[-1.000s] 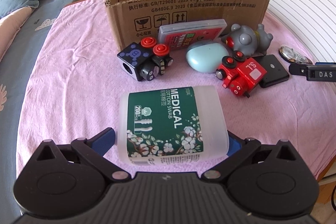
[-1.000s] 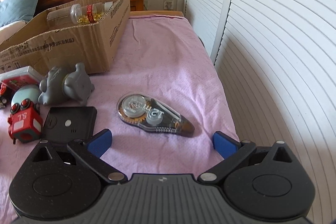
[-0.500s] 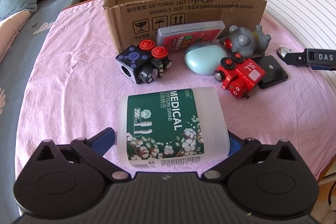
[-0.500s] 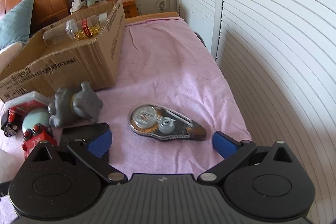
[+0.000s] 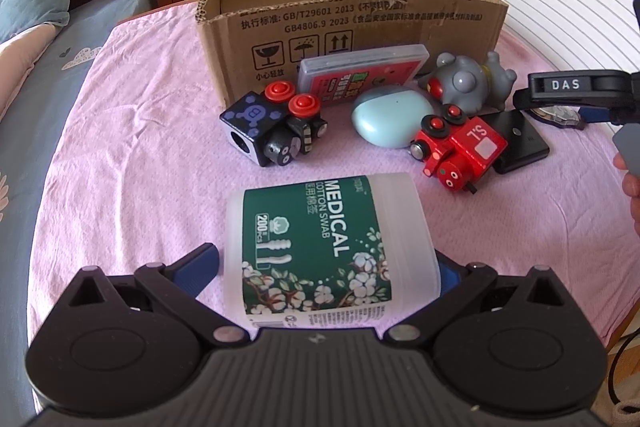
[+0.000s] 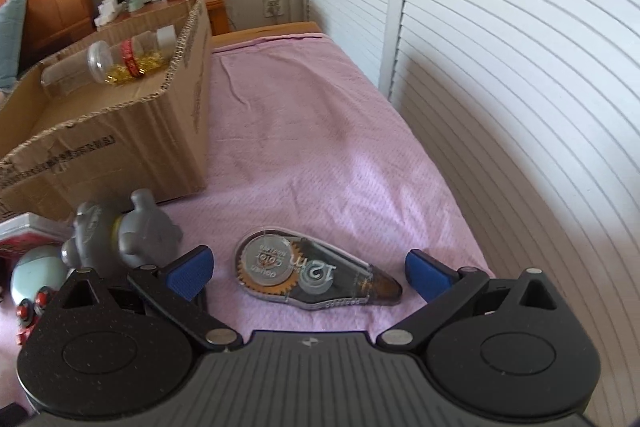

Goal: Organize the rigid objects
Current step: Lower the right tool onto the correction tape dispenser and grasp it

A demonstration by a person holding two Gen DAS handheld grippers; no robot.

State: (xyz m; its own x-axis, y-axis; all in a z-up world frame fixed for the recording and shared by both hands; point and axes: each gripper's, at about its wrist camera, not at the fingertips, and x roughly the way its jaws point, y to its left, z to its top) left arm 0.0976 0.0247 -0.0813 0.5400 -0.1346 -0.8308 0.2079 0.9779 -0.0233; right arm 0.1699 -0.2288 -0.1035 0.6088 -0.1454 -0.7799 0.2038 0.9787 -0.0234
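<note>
Cotton swab tub (image 5: 328, 247): translucent, green floral label, lying sideways on pink cloth (image 5: 140, 131).

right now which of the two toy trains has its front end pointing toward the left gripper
The red toy train, right of the pale blue case. Its face with the dot eyes points down toward the left gripper. The black and blue toy train lies farther left, nearer the cardboard box.

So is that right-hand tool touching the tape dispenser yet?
Apart. The right wrist view shows the right tool open, pink cloth visible between each blue finger and the tape dispenser.
</note>
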